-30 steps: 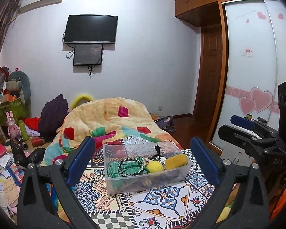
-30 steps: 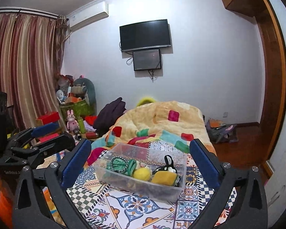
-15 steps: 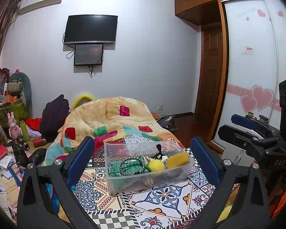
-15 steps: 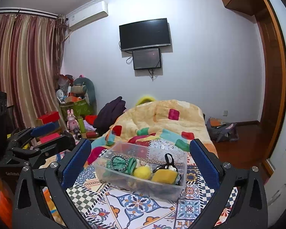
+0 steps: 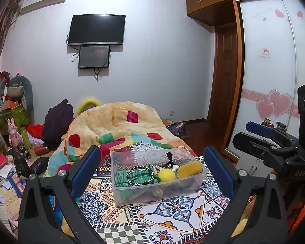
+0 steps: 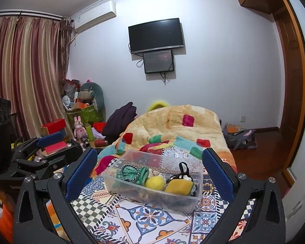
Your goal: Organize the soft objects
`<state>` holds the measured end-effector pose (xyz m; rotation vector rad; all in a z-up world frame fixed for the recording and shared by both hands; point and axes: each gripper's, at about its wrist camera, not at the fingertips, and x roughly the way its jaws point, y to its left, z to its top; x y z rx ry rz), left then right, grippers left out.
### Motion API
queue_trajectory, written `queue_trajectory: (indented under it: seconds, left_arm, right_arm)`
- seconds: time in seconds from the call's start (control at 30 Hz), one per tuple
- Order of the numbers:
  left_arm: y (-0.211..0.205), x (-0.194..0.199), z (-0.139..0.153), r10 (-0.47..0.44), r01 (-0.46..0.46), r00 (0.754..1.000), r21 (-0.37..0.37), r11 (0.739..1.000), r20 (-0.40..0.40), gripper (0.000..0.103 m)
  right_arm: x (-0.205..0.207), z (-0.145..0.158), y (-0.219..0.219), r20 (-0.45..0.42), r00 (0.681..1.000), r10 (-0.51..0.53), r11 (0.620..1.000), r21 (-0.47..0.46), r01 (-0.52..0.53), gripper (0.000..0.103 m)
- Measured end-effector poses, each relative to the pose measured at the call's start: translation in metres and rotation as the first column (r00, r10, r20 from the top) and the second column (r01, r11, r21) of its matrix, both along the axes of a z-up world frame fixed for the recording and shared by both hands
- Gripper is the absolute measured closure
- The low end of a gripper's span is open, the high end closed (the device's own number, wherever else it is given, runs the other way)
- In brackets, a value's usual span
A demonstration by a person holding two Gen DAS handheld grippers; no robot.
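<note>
On the bed: clear bin (image 5: 162, 191) sits on patterned mat (image 5: 172, 209).
Bin contents: green cloth (image 5: 132, 178), yellow ball (image 5: 166, 175), yellow sponge (image 5: 190, 168).
Left claw (image 5: 152, 166): apart, empty.
Right claw (image 6: 149, 165): apart, empty.

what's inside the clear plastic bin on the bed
In the clear plastic bin: green knitted cloth under a braided black-and-white ring, yellow fuzzy ball, yellow sponge, black strap. Lower items are covered.

A bin (image 5: 152, 191) sits on the bed (image 5: 172, 213), holding a sponge (image 5: 190, 169) beside a ball (image 5: 166, 175).
</note>
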<state>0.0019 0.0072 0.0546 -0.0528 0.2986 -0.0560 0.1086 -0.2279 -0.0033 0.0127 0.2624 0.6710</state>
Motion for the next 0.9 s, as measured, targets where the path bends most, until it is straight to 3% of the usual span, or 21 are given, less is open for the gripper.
queue_trajectory:
  seconds: [0.9]
  left_arm:
    - [-0.0042, -0.0037, -0.0002, -0.005, 0.005, 1.000, 0.001, 1.000, 0.011, 0.001]
  right_arm:
    - [0.0008, 0.0011, -0.0009, -0.001, 1.000, 0.000, 1.000, 0.000, 0.000, 0.000]
